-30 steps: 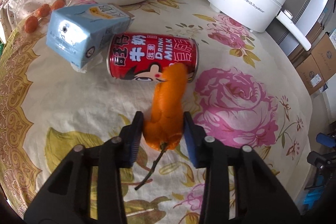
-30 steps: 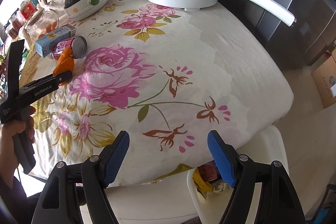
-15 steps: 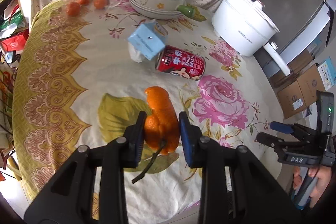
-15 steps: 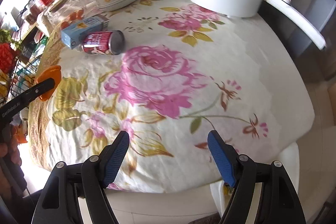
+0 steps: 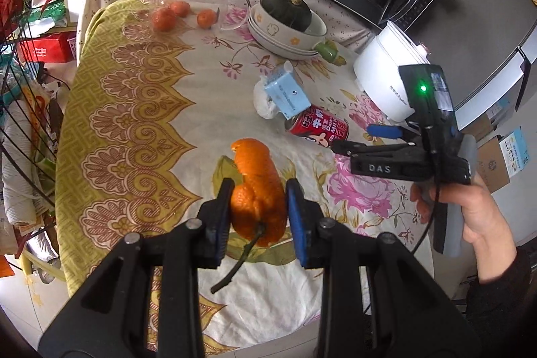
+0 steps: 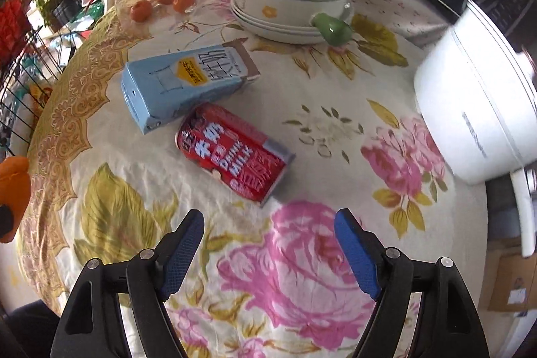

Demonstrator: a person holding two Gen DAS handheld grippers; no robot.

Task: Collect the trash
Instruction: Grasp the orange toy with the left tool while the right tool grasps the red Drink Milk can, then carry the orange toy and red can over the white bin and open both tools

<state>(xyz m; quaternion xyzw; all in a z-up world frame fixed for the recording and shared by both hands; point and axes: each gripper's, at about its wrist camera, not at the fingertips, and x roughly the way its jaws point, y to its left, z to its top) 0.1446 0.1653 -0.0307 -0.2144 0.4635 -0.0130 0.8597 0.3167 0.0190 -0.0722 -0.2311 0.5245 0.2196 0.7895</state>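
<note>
Your left gripper (image 5: 258, 217) pinches the peel (image 5: 256, 190), right gripper (image 6: 268, 254) opening, empty, above the can (image 6: 235, 156) mid-table: approach off-centre & it'll roll away.

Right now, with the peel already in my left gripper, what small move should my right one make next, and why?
Probably ease the right gripper forward and down over the red milk can. Its jaws are opening with nothing between them, and the can lies on its side just ahead, resting against the blue carton. The left gripper is occupied by the orange peel.
</note>
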